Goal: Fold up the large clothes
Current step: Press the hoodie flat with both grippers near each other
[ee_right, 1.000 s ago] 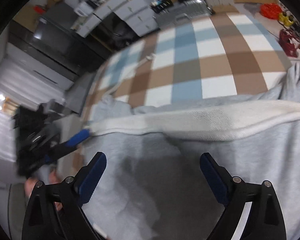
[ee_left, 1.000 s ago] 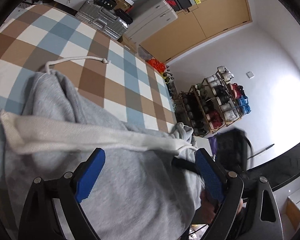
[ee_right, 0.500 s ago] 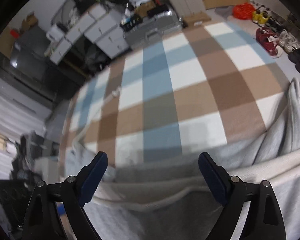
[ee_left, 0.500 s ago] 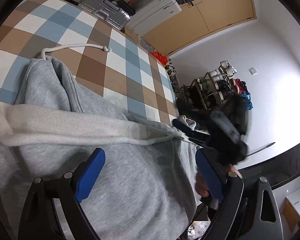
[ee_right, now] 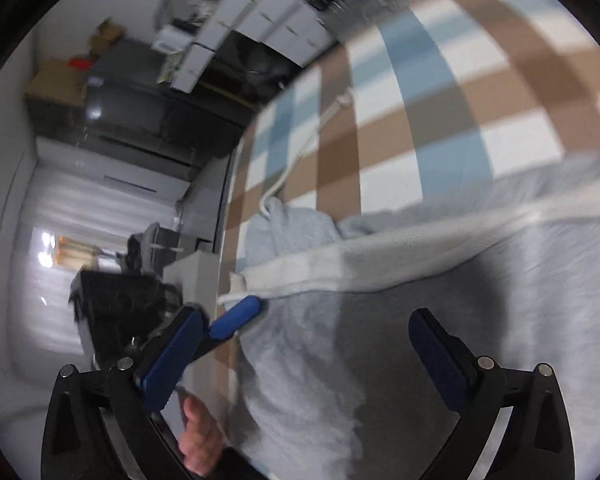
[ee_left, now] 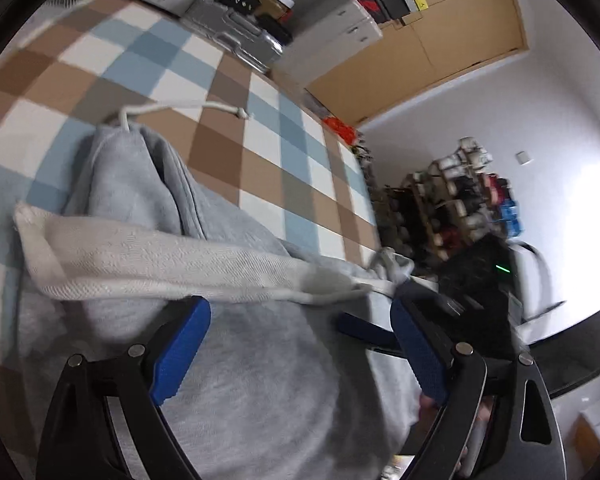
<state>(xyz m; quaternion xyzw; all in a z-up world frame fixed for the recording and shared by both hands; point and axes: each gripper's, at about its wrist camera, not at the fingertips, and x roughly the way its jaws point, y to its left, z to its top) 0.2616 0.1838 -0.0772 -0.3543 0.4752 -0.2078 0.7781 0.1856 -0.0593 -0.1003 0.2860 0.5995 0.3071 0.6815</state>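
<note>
A light grey fleece hooded sweatshirt (ee_left: 260,380) lies spread on a bed covered with a brown, blue and white checked blanket (ee_left: 260,152), its body near the edge where the person stands. A cream ribbed band (ee_left: 172,268) of the sweatshirt runs crosswise over the grey cloth, and this crosswise line is the garment's long axis in both views. The hood end bunches up and points away across the bed, with a white knotted drawcord (ee_left: 188,109) trailing from it over the checks.

The left gripper (ee_left: 300,356) hangs over the grey cloth with its blue-padded jaws spread wide, nothing pinched between them; the fabric simply lies beneath. From the right wrist view, the right gripper (ee_right: 312,356) is likewise gaping, its jaws just having been opening further, and only the sweatshirt's surface lies below the gap, not gripped. In that same view one blue finger of the left gripper sits close to the cream band's end at the bed's edge, and a hand (ee_right: 198,440) shows low in the picture.
</note>
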